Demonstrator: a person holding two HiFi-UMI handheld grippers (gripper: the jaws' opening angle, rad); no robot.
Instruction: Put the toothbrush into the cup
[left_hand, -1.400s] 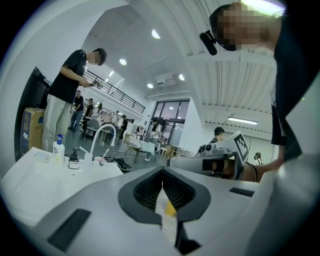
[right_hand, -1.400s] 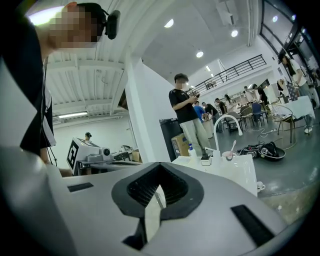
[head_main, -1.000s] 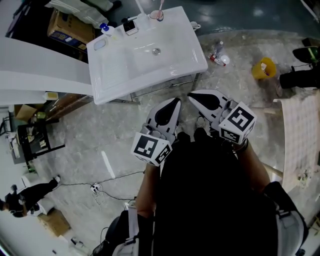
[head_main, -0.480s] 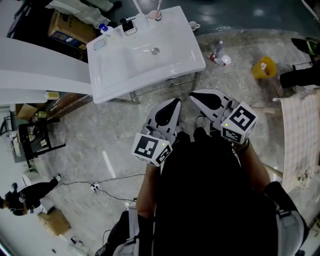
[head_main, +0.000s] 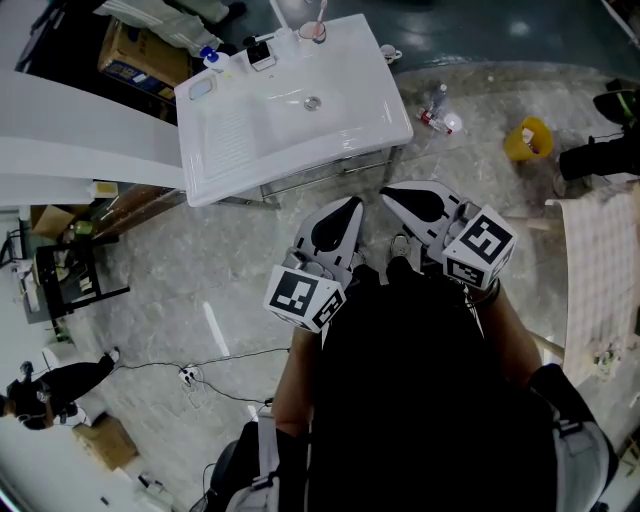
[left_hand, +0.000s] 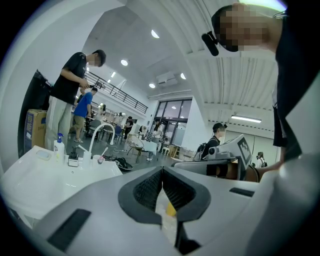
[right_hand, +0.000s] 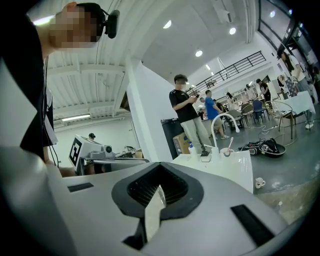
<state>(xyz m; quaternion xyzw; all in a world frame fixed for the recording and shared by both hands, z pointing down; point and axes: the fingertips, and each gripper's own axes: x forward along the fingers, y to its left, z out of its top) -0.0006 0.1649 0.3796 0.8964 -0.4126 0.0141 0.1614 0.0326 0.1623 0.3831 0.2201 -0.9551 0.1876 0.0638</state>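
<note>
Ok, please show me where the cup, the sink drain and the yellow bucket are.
cup (head_main: 313, 32), head view, its rim.
sink drain (head_main: 313, 101), head view, its centre.
yellow bucket (head_main: 527, 138), head view, its middle.

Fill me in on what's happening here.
A person stands in front of a white sink with a gripper in each hand, held close to the body. The left gripper and the right gripper both have their jaws together with nothing between them, and neither touches the sink. At the back of the sink, what looks like the toothbrush already stands in the cup, next to the faucet.
</note>
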